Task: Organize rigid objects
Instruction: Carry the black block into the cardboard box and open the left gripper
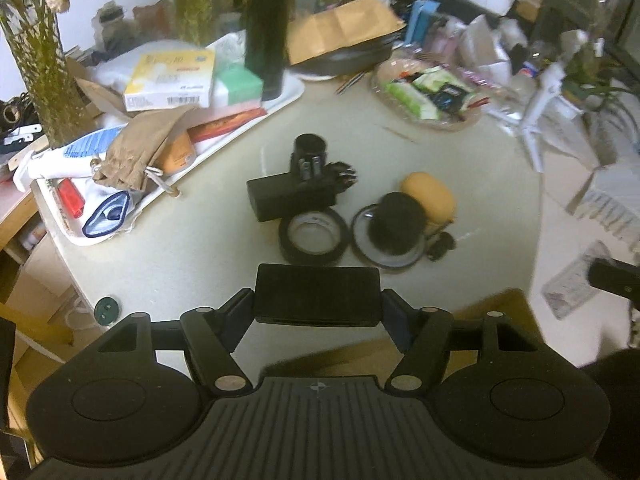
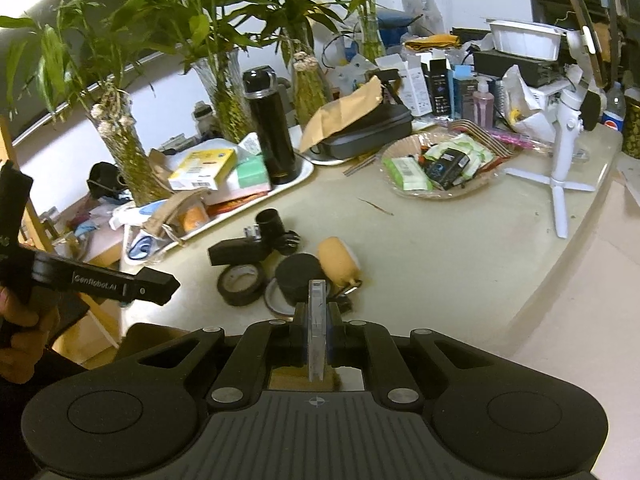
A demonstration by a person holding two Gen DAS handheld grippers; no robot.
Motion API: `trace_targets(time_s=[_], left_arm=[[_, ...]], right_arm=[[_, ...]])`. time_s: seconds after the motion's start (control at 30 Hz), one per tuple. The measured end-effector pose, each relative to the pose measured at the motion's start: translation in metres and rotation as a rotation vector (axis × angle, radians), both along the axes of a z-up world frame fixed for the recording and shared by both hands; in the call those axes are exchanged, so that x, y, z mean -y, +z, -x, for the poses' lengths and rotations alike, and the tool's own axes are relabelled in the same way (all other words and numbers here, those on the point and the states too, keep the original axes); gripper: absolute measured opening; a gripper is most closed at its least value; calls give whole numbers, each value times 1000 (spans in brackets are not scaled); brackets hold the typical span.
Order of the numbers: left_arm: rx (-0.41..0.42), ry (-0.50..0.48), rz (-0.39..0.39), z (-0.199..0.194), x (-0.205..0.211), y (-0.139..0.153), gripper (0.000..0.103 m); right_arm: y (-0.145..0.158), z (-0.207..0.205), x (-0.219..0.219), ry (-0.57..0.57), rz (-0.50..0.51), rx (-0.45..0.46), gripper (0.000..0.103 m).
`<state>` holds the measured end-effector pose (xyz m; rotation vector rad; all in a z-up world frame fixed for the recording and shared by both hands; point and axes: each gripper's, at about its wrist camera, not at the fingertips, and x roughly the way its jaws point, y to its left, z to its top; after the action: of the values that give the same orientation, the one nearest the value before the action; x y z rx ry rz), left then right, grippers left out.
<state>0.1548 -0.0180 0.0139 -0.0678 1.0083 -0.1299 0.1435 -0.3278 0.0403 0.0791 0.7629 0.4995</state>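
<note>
left gripper (image 1: 317, 300) clamps flat black box (image 1: 317, 294) crosswise | right gripper (image 2: 316, 320) pinches clear slab (image 2: 316, 328) upright, edge-on

The tape roll (image 1: 313, 235) is partly covered by the black box (image 1: 290, 196). The person's hand (image 2: 20, 328) is cut off by the picture's edge.

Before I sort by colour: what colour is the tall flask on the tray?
Black flask, silver band near the cap; clearest in the right wrist view.
</note>
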Motion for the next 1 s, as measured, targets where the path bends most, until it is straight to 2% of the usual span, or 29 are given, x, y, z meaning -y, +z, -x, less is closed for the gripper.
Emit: trace_targets(time_s=[0.33,0.6,0.8,1.0], left_arm=[[-56,-22,77,29,3,-6,67],[-151,44,105,32,1,-26,68],[-140,50,134,34,3,-29,68],[-99,21,101,39,8,-20,69]], right_arm=[[10,14,-11,42,-25,2,10],[9,22,-14,72,-43,-14,11],[0,25,-15,83,-58,-47,11],[-10,22,-13,80,-67,-78,11]])
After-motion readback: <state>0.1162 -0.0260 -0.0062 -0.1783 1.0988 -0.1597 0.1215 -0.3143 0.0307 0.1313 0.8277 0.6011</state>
